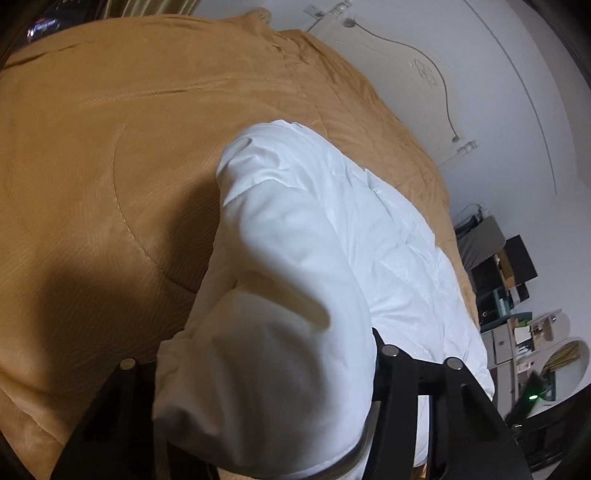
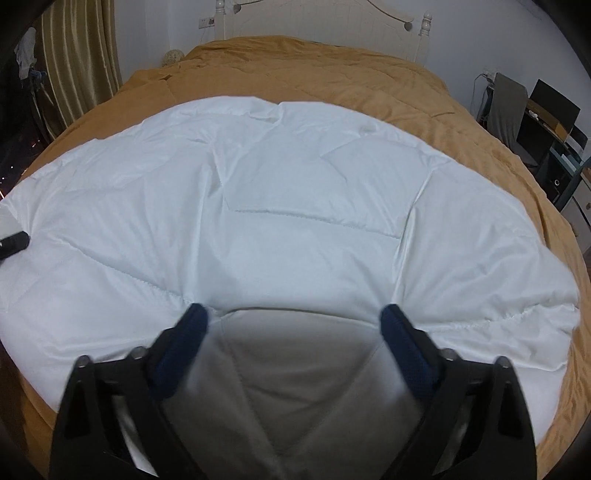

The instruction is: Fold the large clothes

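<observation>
The right wrist view takes in nearly the whole white quilt point(image 2: 295, 206) spread flat across the tan bedspread point(image 2: 498, 122), its stitched panels and far edge plain to see, with the white headboard point(image 2: 325, 22) beyond and a gold curtain point(image 2: 77, 55) at the left. The left wrist view shows none of that spread — only a thick bunched fold of the quilt point(image 1: 280, 295) rising close to the lens, the rest trailing away toward a cluttered desk point(image 1: 517, 295) at the right.

The right gripper point(image 2: 295, 321) stands wide open, its blue-padded fingers point(image 2: 402, 350) set apart above the quilt's near edge; whether they touch the fabric I cannot tell. It points level along the bed toward the headboard.

The left gripper point(image 1: 258, 369) is tilted, its black frame flanking the bunched fold, which fills the gap between the fingers — their tips are hidden by cloth, so how far they are closed I cannot tell.
</observation>
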### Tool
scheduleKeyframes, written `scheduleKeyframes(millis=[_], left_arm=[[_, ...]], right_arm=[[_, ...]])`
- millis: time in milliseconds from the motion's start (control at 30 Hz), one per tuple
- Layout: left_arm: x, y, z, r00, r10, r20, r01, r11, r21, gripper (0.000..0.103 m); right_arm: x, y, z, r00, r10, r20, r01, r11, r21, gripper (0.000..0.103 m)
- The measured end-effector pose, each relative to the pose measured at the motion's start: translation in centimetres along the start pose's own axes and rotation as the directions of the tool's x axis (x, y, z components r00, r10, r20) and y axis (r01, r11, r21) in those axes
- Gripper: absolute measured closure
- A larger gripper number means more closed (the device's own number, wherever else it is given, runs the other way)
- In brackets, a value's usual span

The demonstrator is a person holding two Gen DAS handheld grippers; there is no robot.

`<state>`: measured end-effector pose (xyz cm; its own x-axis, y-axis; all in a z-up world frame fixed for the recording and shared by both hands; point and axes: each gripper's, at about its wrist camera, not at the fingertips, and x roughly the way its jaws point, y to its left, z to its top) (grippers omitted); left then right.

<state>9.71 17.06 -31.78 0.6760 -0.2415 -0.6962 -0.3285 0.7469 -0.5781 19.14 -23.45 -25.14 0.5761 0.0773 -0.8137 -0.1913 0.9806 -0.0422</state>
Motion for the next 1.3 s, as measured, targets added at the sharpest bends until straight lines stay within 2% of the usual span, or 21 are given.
scheduleKeyframes(millis=[33,67,100,167,233,267,333,400,467,567,667,767,833,900,967,1033,1133,1300], left_arm=[[0.1,0.0,0.1,1.000,0.003,-0.002,-0.003,1.000,-0.004,0.052],[0.0,0.1,0.0,1.000,0.003,-0.004,-0.003,1.000,-0.007,0.052],[0.1,0.2,-0.1,1.000,0.006,-0.007,-0.006,1.000,-0.007,0.052],[0.4,0.0,-0.1,1.000,0.009,-0.013,-0.009,1.000,-0.006,0.052],[0.7,-0.7,0.1,1.000,0.010,-0.020,-0.011,1.000,-0.003,0.052],[0.8,-0.8,0.1,1.000,0.009,-0.024,-0.009,1.000,0.001,0.052],[0.2,-1.3,-0.3,0.999,0.017,-0.034,-0.016,1.000,0.020,0.052],[0.7,-1.9,0.1,0.999,0.015,-0.044,-0.013,0.999,0.032,0.052],[1.2,-2.3,0.3,0.999,0.010,-0.051,-0.009,1.000,0.030,0.052],[1.7,-2.4,0.5,0.998,0.007,-0.060,-0.005,0.999,0.033,0.052],[2.1,-2.6,0.9,0.997,-0.001,-0.075,0.003,0.999,0.037,0.052],[2.1,-2.4,1.3,0.997,-0.008,-0.080,0.011,0.999,0.042,0.052],[2.2,-2.3,1.2,0.997,-0.009,-0.082,0.013,0.999,0.043,0.051],[2.2,-2.2,1.1,0.996,-0.014,-0.088,0.017,0.999,0.036,0.051],[1.8,-1.2,1.8,0.995,-0.023,-0.098,0.025,0.999,0.020,0.051],[1.9,-0.3,1.7,0.994,-0.032,-0.103,0.033,0.999,0.009,0.051],[1.5,-0.2,1.6,0.994,-0.035,-0.106,0.035,0.999,-0.001,0.051],[1.6,-0.6,1.3,0.995,-0.023,-0.097,0.025,1.000,0.017,0.051]], right_arm=[[-0.9,0.1,0.3,1.000,0.013,-0.003,-0.013,1.000,0.017,0.046],[-1.9,0.1,0.7,0.999,0.047,-0.002,-0.047,0.998,0.039,0.058],[-2.9,0.2,0.9,0.993,0.114,-0.009,-0.113,0.992,0.062,0.063],[-3.7,1.1,1.2,0.977,0.209,-0.052,-0.204,0.975,0.083,0.063],[-3.0,2.7,1.1,0.959,0.256,-0.121,-0.248,0.965,0.079,0.070],[-2.0,3.5,1.2,0.952,0.260,-0.162,-0.251,0.965,0.078,0.084],[0.3,4.4,1.8,0.950,0.236,-0.202,-0.227,0.972,0.067,0.089],[2.5,4.5,4.1,0.960,0.191,-0.206,-0.184,0.981,0.056,0.101],[5.2,4.0,7.3,0.961,0.162,-0.222,-0.146,0.985,0.088,0.103],[9.5,3.2,11.6,0.948,0.169,-0.270,-0.130,0.979,0.156,0.103],[14.1,2.9,15.2,0.944,0.142,-0.299,-0.086,0.978,0.192,0.103],[17.1,2.6,17.6,0.935,0.144,-0.325,-0.065,0.968,0.241,0.103],[18.0,2.7,18.8,0.941,0.135,-0.310,-0.057,0.967,0.248,0.103],[17.9,3.1,19.7,0.950,0.085,-0.301,-0.014,0.972,0.233,0.103],[17.0,3.8,19.6,0.949,0.085,-0.303,-0.015,0.974,0.225,0.103],[15.1,4.1,18.2,0.944,0.129,-0.305,-0.057,0.971,0.232,0.103],[11.6,4.5,14.3,0.927,0.180,-0.330,-0.105,0.967,0.232,0.103],[5.3,6.0,7.9,0.926,0.183,-0.330,-0.147,0.980,0.131,0.103]])
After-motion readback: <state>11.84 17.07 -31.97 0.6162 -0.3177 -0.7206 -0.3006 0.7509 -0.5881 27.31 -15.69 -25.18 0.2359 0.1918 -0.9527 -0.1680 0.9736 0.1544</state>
